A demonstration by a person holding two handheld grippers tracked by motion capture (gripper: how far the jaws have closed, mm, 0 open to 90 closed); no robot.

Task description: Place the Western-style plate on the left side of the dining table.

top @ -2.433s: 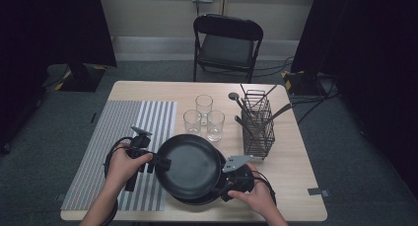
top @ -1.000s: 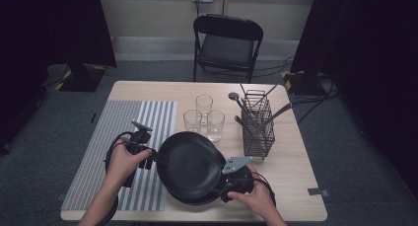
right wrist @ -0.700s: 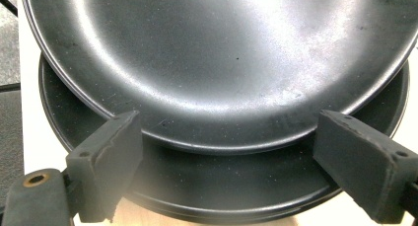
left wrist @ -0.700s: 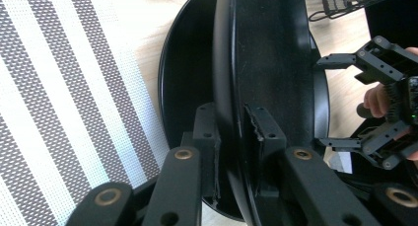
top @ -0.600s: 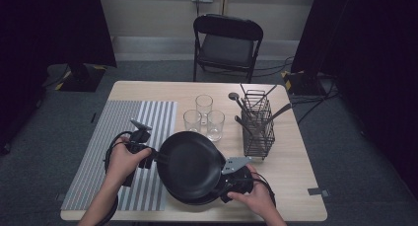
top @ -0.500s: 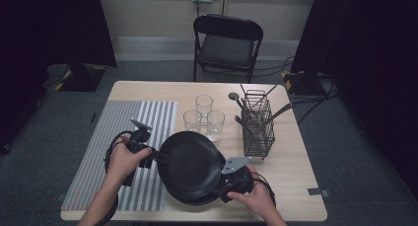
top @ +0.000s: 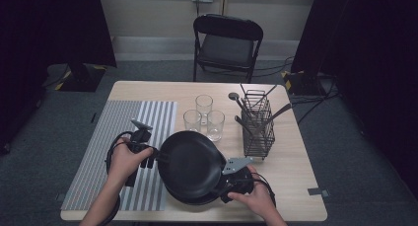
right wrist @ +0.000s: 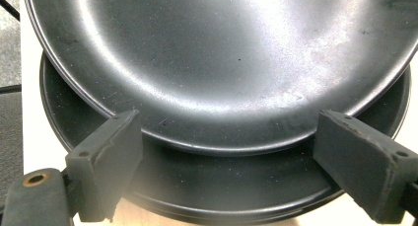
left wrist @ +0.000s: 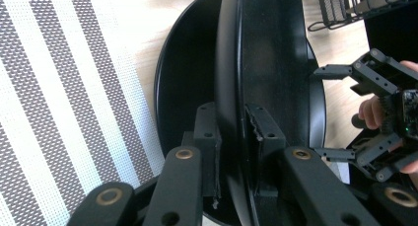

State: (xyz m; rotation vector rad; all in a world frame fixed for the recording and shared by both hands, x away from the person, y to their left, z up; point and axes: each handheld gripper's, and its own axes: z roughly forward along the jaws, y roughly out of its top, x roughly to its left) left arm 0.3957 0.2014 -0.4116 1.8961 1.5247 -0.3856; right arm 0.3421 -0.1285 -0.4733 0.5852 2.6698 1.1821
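While the right gripper's (top: 235, 179) fingers gape, left gripper (left wrist: 231, 152) level, clamped on upper plate's (top: 190, 162) rim.

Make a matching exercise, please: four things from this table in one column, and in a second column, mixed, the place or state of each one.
Things:
1. upper plate
2. lower plate
3. glasses
4. wire basket

Places or states:
A. lies flat on the table under another plate
B. holds dark kitchen utensils, near the right edge of the table
C. stand as a group of three behind the plates
D. raised, its rim pinched by the left tool

Right pairs: 1-D, 2-A, 3-C, 4-B
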